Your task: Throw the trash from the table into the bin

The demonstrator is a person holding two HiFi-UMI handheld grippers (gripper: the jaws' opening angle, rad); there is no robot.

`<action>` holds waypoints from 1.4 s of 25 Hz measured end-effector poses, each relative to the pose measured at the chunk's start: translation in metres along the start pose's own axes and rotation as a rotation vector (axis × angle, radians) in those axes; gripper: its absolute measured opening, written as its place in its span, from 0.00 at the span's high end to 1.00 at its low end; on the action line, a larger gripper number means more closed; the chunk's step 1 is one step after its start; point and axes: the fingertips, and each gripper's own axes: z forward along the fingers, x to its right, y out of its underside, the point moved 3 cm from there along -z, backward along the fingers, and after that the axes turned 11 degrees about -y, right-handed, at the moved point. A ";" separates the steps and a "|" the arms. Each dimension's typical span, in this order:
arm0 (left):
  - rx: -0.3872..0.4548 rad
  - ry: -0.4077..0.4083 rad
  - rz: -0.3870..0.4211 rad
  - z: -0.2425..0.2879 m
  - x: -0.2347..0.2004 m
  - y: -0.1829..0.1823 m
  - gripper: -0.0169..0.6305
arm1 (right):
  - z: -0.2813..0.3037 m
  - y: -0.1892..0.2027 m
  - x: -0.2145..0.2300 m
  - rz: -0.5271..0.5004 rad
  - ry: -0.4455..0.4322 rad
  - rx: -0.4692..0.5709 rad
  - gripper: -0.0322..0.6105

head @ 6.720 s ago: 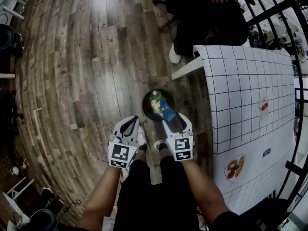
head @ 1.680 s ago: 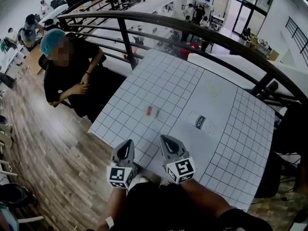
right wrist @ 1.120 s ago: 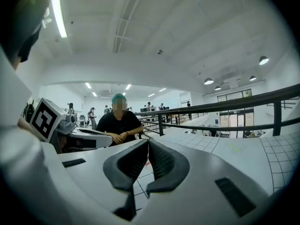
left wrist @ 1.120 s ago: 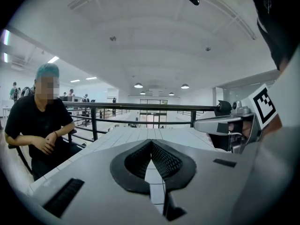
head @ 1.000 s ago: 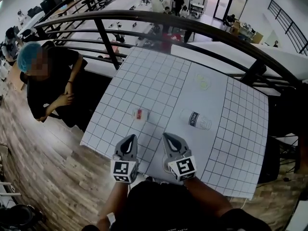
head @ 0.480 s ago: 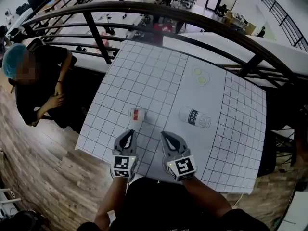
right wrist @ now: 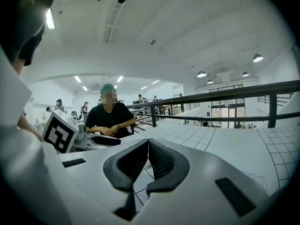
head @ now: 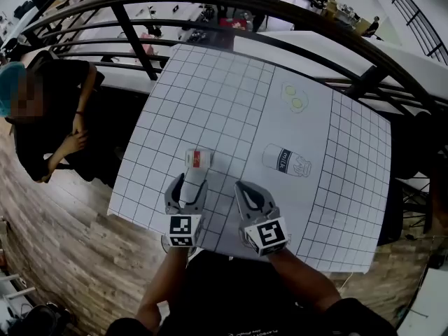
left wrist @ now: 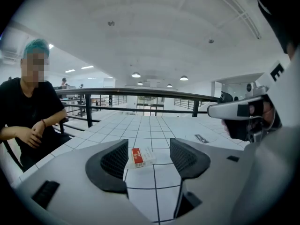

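Table (head: 210, 103) was white, ruled in a thin black grid, with a plain white band down the middle. Small box (head: 198, 159): white, red label. Floor (head: 70, 257), at eight o'clock, was brown plank. Railing (head: 294, 19), at twelve, black. Seated person (head: 56, 110), at nine, wore black and a teal cap (head: 8, 79).

the head view looks steeply down from above the near edge of the gridded table (head: 231, 110), taking in its whole top and the railing (head: 133, 40) past its far edge. the left gripper view sits low over the table's near-left part, facing level across it toward that railing, close on a small red-and-white box (left wrist: 142, 157). the right gripper view sits low beside it, turned toward the table's left side. all three share the tabletop, railing and the seated person (right wrist: 110, 116) left of the table.
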 end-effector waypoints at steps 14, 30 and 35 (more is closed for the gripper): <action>-0.199 -0.085 0.015 0.056 -0.003 0.035 0.35 | 0.006 0.008 0.005 0.021 0.025 -0.024 0.91; -0.397 -0.096 0.019 0.093 -0.007 0.059 0.33 | 0.013 0.013 0.010 0.045 0.030 -0.031 0.91; -0.411 -0.102 0.027 0.098 -0.008 0.062 0.33 | 0.013 0.015 0.011 0.050 0.030 -0.035 0.91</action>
